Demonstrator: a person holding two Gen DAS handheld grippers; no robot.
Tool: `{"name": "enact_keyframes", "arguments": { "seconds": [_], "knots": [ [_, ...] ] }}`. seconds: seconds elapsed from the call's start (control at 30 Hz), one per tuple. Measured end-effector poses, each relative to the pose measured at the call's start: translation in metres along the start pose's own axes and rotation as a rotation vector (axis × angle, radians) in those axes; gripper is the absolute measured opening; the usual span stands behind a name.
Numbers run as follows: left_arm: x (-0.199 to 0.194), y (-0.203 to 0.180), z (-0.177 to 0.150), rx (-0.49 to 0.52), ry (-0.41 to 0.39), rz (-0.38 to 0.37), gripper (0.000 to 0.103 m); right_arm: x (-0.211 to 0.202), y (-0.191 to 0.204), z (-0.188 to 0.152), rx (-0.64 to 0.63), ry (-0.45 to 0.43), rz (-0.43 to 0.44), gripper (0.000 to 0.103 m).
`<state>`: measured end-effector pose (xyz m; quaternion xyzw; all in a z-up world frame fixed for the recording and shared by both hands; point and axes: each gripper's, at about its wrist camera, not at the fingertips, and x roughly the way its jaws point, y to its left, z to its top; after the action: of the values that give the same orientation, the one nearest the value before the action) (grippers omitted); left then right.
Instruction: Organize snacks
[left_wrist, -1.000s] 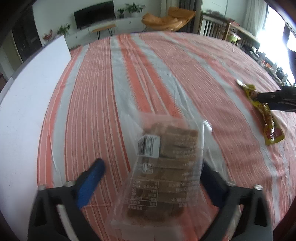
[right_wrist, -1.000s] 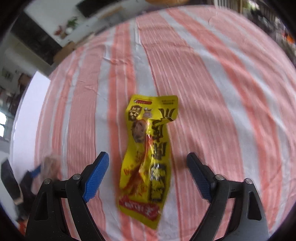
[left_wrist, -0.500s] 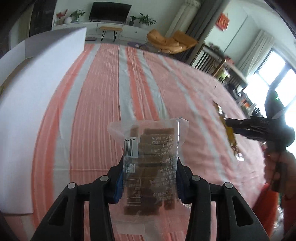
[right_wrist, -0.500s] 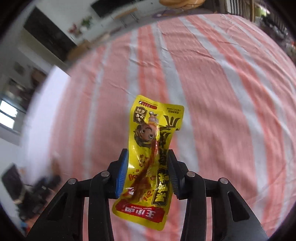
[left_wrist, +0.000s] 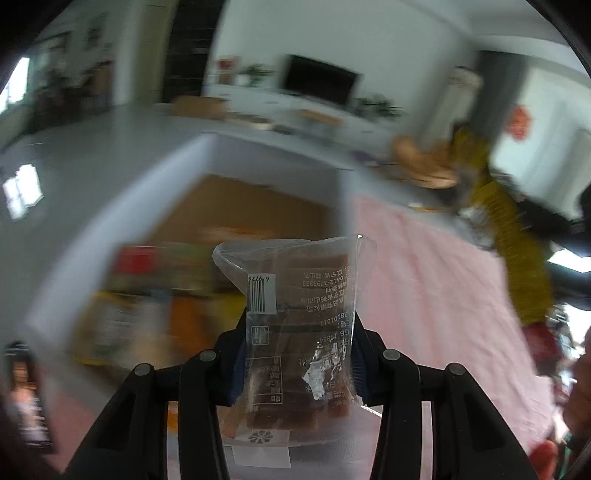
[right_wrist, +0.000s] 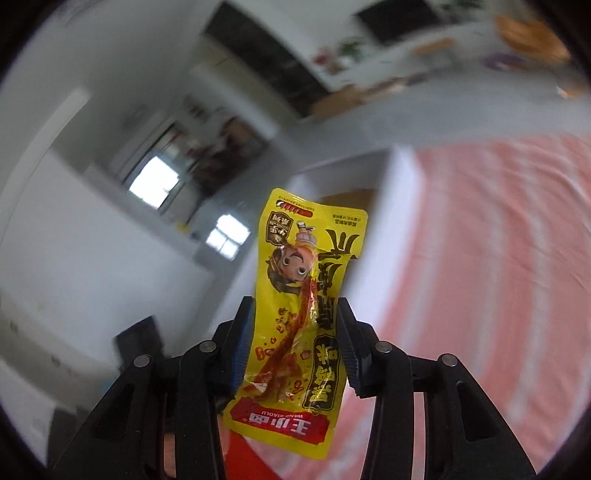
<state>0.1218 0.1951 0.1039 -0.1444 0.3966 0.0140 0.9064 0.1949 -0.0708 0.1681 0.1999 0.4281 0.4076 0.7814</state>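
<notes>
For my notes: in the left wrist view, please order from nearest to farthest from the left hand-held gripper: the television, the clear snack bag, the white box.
1. Clear snack bag: between its fingers.
2. White box: just beyond, left.
3. Television: far wall, top.

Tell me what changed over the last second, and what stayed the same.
Both grippers closed on packets lying on the striped cloth and lifted them: the left gripper took the clear snack bag, the right gripper the yellow packet. Both swung toward the white box. Unchanged: each packet sits the same way in its jaws.
</notes>
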Motion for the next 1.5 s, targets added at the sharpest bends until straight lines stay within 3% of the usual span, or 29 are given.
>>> {"name": "enact_keyframes", "arguments": {
  "seconds": [0.1, 0.17, 0.27, 0.47, 0.53, 0.57, 0.63, 0.77, 0.97, 1.33, 1.5],
  "knots": [
    [-0.003, 0.04, 0.001, -0.042, 0.016, 0.126, 0.055, 0.054, 0.04, 0.005, -0.098, 0.033, 0.003, 0.052],
    [-0.007, 0.052, -0.005, -0.062, 0.004, 0.142, 0.081, 0.091, 0.05, 0.001, -0.153, 0.074, -0.051, 0.063],
    [-0.018, 0.059, -0.014, -0.056, -0.049, 0.17, 0.094, 0.12, 0.046, -0.014, -0.176, 0.122, -0.116, 0.07],
    [-0.032, 0.053, -0.024, -0.026, -0.103, 0.201, 0.094, 0.113, 0.033, -0.026, -0.21, 0.127, -0.192, 0.07],
    [-0.046, 0.048, -0.029, -0.014, -0.158, 0.227, 0.096, 0.102, 0.039, -0.03, -0.267, 0.118, -0.233, 0.07],
    [-0.051, 0.044, -0.034, -0.008, -0.181, 0.239, 0.103, 0.097, 0.043, -0.032, -0.291, 0.113, -0.247, 0.07],
    [-0.062, 0.035, -0.038, -0.003, -0.232, 0.304, 0.103, 0.088, 0.05, -0.036, -0.342, 0.101, -0.283, 0.071],
    [-0.063, 0.027, -0.025, 0.054, -0.201, 0.35, 0.103, 0.084, 0.058, -0.039, -0.4, 0.09, -0.33, 0.071],
    [-0.07, 0.022, -0.031, 0.073, -0.211, 0.433, 0.103, 0.086, 0.074, -0.04, -0.41, 0.094, -0.36, 0.077],
    [-0.079, 0.024, -0.034, 0.087, -0.233, 0.384, 0.103, 0.088, 0.101, -0.046, -0.482, 0.083, -0.429, 0.078],
    [-0.073, 0.033, -0.037, 0.047, -0.186, 0.281, 0.103, 0.09, 0.1, -0.047, -0.478, 0.082, -0.45, 0.078]
  ]
}}
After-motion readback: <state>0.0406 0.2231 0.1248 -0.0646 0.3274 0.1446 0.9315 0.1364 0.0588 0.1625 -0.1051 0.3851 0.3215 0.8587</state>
